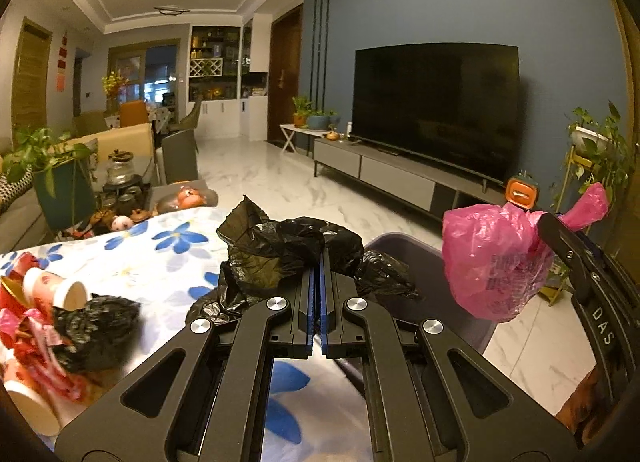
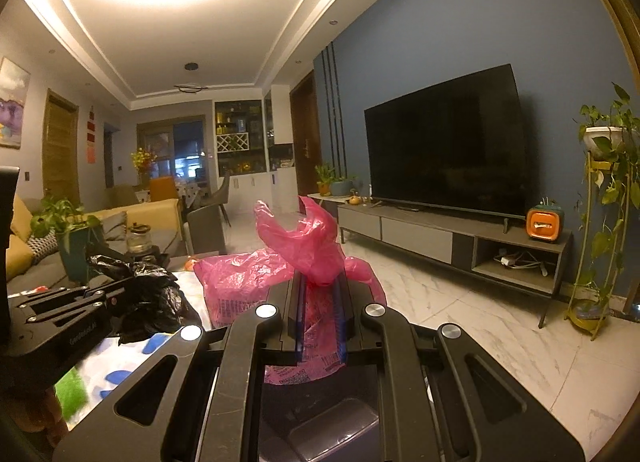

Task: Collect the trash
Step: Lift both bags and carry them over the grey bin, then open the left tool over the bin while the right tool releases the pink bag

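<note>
Dark television [image 1: 436,102], grey cabinet [image 1: 400,176], potted plant [image 2: 608,134]

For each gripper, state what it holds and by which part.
Left gripper: shut on the black plastic bag, pinching a crumpled fold. Right gripper: shut on the pink plastic bag, near its bunched top.

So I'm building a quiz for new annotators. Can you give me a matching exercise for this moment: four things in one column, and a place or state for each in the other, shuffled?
Things:
1. black plastic bag
2. pink plastic bag
3. paper cup
4. television

Places or states:
A. lying on its side on the floral tablecloth
B. clamped in the right hand-held gripper
C. standing on the grey TV cabinet
D. clamped in the left hand-held gripper

Pairs: 1-D, 2-B, 3-A, 4-C
</note>
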Available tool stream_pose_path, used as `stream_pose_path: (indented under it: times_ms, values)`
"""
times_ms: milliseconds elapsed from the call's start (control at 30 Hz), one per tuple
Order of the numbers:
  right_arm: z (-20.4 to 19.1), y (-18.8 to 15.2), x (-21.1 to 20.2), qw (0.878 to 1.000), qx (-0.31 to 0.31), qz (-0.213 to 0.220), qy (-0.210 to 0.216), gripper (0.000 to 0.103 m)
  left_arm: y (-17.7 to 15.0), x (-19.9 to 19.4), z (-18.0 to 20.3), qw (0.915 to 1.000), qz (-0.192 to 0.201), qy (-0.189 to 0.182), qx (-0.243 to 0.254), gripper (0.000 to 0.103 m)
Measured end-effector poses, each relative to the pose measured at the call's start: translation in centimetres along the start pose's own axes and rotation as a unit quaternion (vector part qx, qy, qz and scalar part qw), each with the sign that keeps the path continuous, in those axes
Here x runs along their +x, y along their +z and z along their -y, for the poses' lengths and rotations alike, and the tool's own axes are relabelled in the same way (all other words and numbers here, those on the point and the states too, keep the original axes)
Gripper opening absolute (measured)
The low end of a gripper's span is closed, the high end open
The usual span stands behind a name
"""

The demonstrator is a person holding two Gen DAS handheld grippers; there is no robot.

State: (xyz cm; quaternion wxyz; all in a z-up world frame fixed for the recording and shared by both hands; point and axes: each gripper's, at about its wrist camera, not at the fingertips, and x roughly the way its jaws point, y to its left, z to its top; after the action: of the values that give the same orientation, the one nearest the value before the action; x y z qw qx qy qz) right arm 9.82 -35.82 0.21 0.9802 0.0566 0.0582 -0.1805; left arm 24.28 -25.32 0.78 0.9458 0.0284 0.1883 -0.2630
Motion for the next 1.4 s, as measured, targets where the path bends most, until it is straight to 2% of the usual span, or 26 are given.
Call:
stream_pose_path:
  times_ms: [567,800,867,1000,1267,1400]
  values:
    - [0.0,-0.3,3.2,1.000,0.002,-0.019,-0.014,0.013,-1.0,3.8,1.5,0.9993,-0.016,-0.034,-0.007,0.001]
    - [0.2,-0.2,4.1,1.000,0.003,-0.026,-0.010,0.019,-1.4,5.1,1.5,0.9983,-0.034,-0.045,-0.014,0.003]
    - [0.2,-0.3,4.1,1.000,0.003,-0.029,-0.010,0.024,-1.5,5.2,1.5,0.9980,-0.037,-0.049,-0.015,0.007]
    - [0.1,-0.4,4.0,0.999,0.002,-0.030,-0.013,0.038,-1.8,5.7,1.3,0.9972,-0.046,-0.054,-0.026,0.023]
    - [0.4,-0.5,3.8,1.000,0.003,-0.027,-0.016,0.046,-2.5,5.4,0.5,0.9973,-0.049,-0.043,-0.036,0.047]
    - [0.7,-0.8,4.3,1.000,0.019,-0.016,-0.006,0.049,-3.0,5.0,0.4,0.9970,-0.056,-0.040,-0.035,0.050]
